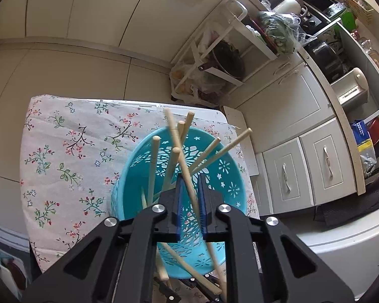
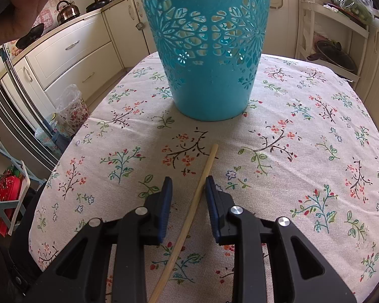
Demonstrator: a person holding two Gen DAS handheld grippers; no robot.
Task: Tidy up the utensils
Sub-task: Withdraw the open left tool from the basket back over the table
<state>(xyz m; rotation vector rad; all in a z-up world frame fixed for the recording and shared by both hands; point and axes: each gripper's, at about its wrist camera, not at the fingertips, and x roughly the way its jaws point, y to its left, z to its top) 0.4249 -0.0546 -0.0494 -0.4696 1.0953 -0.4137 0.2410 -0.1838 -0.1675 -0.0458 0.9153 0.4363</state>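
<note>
A turquoise perforated holder (image 2: 209,50) stands on the floral tablecloth (image 2: 303,151). In the left wrist view I look down into the holder (image 1: 222,176), which holds several wooden chopsticks (image 1: 154,166). My left gripper (image 1: 190,176) is above its mouth with one chopstick (image 1: 187,174) passing between the slightly parted pads; I cannot tell if it is gripped. My right gripper (image 2: 188,180) is open low over the cloth, its pads either side of a single chopstick (image 2: 197,194) lying on the table.
Cream kitchen cabinets (image 2: 70,58) and a fridge (image 2: 10,106) stand to the left of the table. A white rack with a pan (image 2: 333,55) stands at the back right. A bag of things (image 2: 68,111) sits on the floor by the table's left edge.
</note>
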